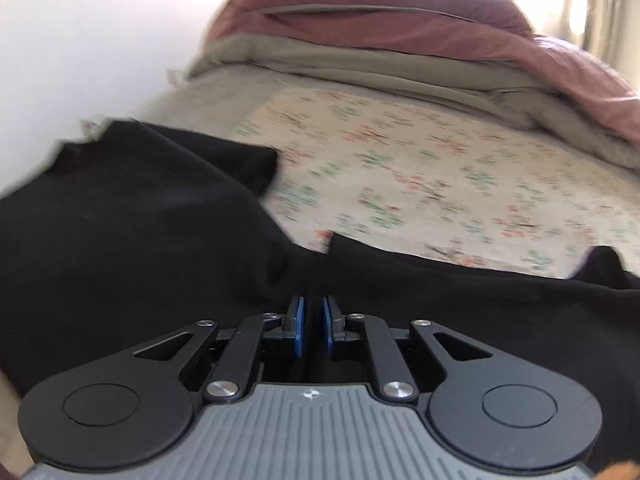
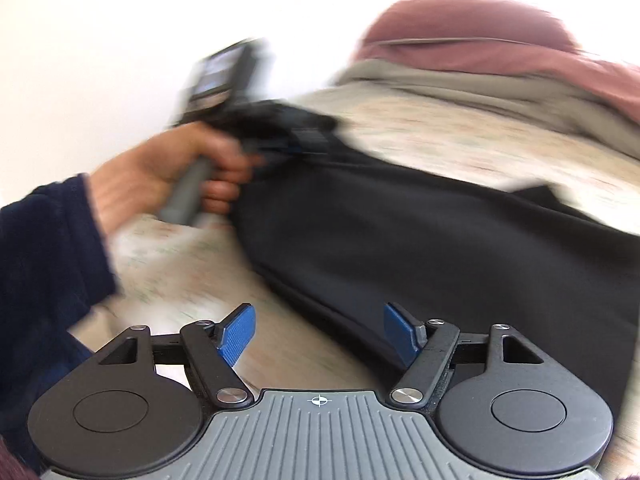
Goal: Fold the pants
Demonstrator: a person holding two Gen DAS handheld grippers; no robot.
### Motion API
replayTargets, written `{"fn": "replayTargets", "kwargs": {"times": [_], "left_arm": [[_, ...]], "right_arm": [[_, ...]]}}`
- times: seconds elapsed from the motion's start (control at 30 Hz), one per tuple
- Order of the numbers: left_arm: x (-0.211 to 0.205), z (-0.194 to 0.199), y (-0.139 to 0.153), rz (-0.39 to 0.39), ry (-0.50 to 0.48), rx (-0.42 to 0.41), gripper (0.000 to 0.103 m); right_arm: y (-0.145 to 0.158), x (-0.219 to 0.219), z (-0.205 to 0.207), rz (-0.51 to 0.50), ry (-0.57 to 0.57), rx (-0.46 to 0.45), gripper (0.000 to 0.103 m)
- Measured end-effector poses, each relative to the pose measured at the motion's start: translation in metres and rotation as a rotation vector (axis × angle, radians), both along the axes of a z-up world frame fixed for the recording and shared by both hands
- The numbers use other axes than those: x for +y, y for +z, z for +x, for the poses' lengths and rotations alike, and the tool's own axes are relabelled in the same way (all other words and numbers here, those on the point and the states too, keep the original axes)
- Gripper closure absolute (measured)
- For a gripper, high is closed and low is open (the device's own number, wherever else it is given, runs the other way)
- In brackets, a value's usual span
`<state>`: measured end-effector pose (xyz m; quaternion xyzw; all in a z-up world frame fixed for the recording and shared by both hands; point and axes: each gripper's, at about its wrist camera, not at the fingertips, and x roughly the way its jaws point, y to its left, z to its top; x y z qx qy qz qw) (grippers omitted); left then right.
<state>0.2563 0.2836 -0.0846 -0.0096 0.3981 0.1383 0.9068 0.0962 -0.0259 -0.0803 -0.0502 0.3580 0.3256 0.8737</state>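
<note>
Right wrist view: my right tool [image 2: 318, 334] gapes empty over black pants [image 2: 420, 232] on the bed [image 2: 480, 140] — at ten o'clock my left tool [image 1: 312, 326] has pads slightly parted, apparently gripping nothing.

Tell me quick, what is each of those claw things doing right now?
Left gripper: nearly closed, a narrow gap between its blue pads, over the black pants; whether it pinches the cloth cannot be told.
Right gripper: open, holding nothing.

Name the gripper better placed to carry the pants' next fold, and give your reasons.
Probably the left gripper: its jaws are nearly closed over the black pants. The right gripper gapes open and empty above the pants' edge.
</note>
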Motion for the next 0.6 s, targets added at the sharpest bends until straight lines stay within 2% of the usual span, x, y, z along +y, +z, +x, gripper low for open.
{"fn": "replayTargets", "kwargs": {"times": [0.03, 0.07, 0.1, 0.13, 0.2, 0.27, 0.33, 0.4, 0.53, 0.6], "left_arm": [[0.000, -0.002, 0.008, 0.057, 0.028, -0.019, 0.090], [0.000, -0.007, 0.016, 0.090, 0.053, -0.045, 0.084], [0.002, -0.012, 0.025, 0.101, 0.078, -0.072, 0.084], [0.003, -0.017, 0.034, 0.091, 0.094, -0.100, 0.084], [-0.002, -0.030, 0.047, 0.021, 0.071, -0.155, 0.084], [-0.023, -0.038, 0.050, -0.072, -0.044, -0.165, 0.083], [-0.061, -0.041, 0.038, -0.109, -0.179, -0.122, 0.080], [-0.097, -0.039, 0.021, -0.112, -0.262, -0.054, 0.077], [-0.131, -0.031, -0.024, -0.145, -0.297, 0.100, 0.076], [-0.135, -0.030, -0.037, -0.105, -0.286, 0.130, 0.075]], "right_arm": [[0.003, -0.028, 0.003, -0.028, -0.066, 0.012, 0.034], [0.005, -0.051, 0.006, -0.041, -0.130, 0.026, 0.042], [0.003, -0.073, 0.012, -0.036, -0.176, 0.046, 0.056], [0.002, -0.093, 0.016, -0.009, -0.193, 0.065, 0.062], [-0.007, -0.117, 0.023, 0.045, -0.206, 0.074, 0.075], [-0.024, -0.122, 0.041, 0.049, -0.250, 0.134, 0.079], [-0.027, -0.112, 0.052, 0.032, -0.230, 0.163, 0.082], [-0.030, -0.108, 0.056, 0.011, -0.215, 0.167, 0.086], [-0.043, -0.108, 0.051, -0.026, -0.218, 0.219, 0.087], [-0.045, -0.108, 0.044, -0.037, -0.212, 0.211, 0.088]]}}
